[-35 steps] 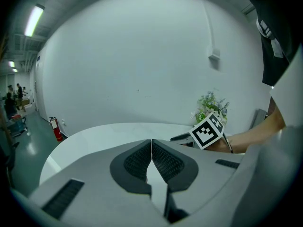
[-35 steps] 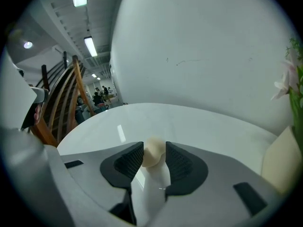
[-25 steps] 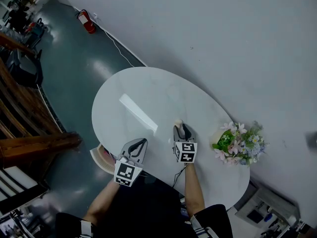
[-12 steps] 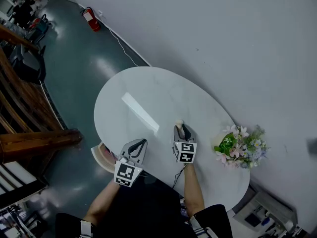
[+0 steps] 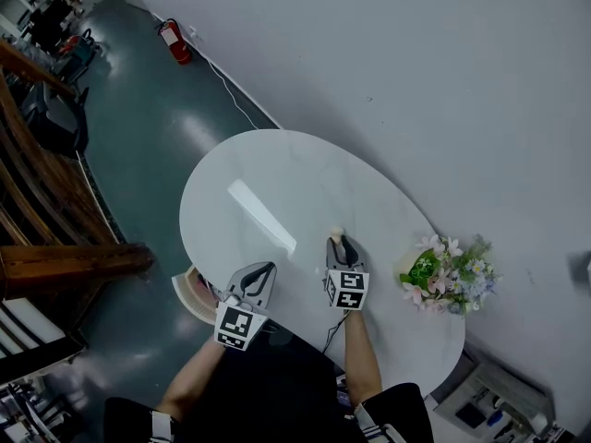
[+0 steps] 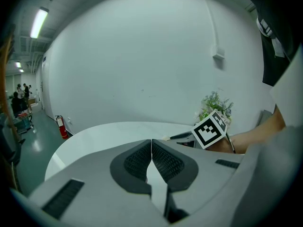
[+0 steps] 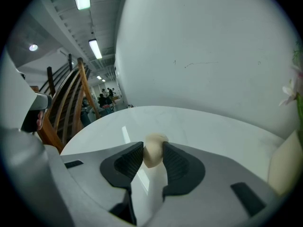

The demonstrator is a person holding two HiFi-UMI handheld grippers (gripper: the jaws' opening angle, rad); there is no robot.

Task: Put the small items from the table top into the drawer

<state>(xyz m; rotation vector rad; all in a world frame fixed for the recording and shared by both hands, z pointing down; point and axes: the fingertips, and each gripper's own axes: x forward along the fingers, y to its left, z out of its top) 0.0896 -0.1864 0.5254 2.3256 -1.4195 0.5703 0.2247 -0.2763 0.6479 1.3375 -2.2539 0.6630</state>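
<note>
Since the earlier frame only the jaws of the right hand-held gripper point(image 5: 337, 240) have moved, closing onto a small cream ball point(image 7: 154, 150) over the white desk point(image 5: 277, 178). The left hand-held gripper point(image 6: 151, 143) is closed and empty at the desk's near edge.

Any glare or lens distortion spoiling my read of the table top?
Head view: sharp, one bright glare streak on the table. Both gripper views: heavy fisheye bending, dark corners; right gripper view: small beige item in focus.
</note>
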